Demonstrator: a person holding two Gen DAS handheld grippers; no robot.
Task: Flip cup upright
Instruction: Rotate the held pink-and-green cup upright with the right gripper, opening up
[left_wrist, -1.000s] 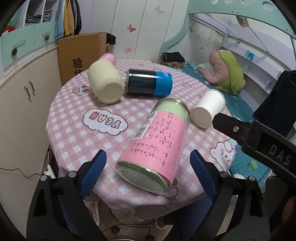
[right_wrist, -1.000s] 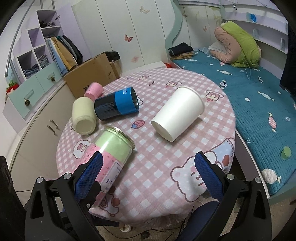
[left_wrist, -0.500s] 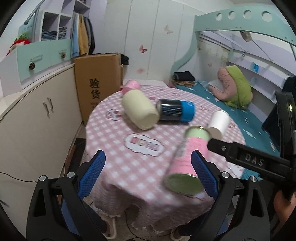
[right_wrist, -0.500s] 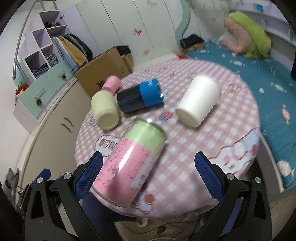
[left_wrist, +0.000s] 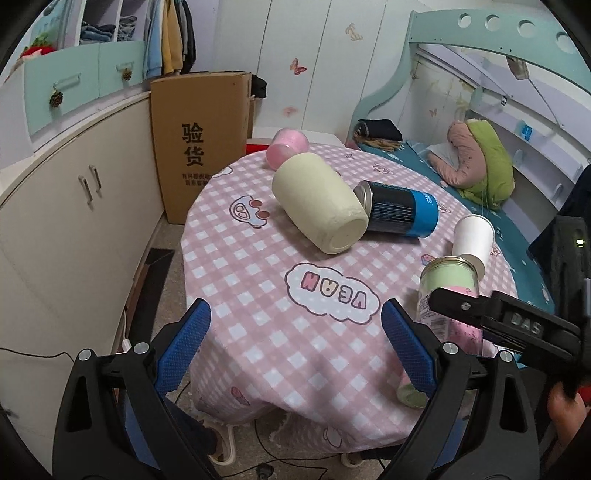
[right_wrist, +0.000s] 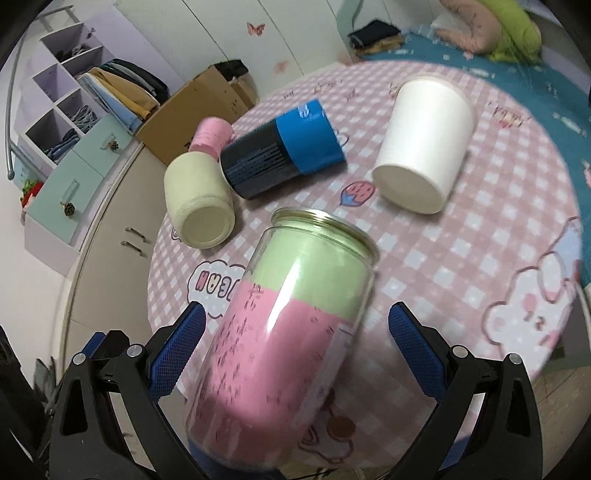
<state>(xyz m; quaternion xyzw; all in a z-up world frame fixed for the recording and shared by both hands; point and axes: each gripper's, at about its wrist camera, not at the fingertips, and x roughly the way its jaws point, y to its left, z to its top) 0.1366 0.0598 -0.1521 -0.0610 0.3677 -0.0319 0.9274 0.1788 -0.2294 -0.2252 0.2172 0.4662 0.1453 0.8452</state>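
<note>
The right gripper (right_wrist: 295, 339) has its two blue fingers wide apart, one on each side of the pink and green cup (right_wrist: 291, 321). They do not look like they are squeezing it. The left gripper (left_wrist: 293, 343) is also wide apart and holds nothing. It hangs over the near edge of the round table (left_wrist: 258, 288) with the pink checked cloth.

More things lie on their sides on the table. A cream cup (right_wrist: 197, 199) lies to the left, touching a black and blue can (right_wrist: 280, 147). A small pink cup (right_wrist: 210, 137) lies just behind the cream cup. A white paper cup (right_wrist: 424, 144) lies to the right, apart from the can. A brown cardboard box (left_wrist: 201, 136) stands on the floor behind the table, and a bed (left_wrist: 517, 221) is on the right.

The pink and green cup lies at the near edge of the table, its open mouth pointing away from the right gripper. In the left view the right gripper's black arm crosses in front of this cup.
</note>
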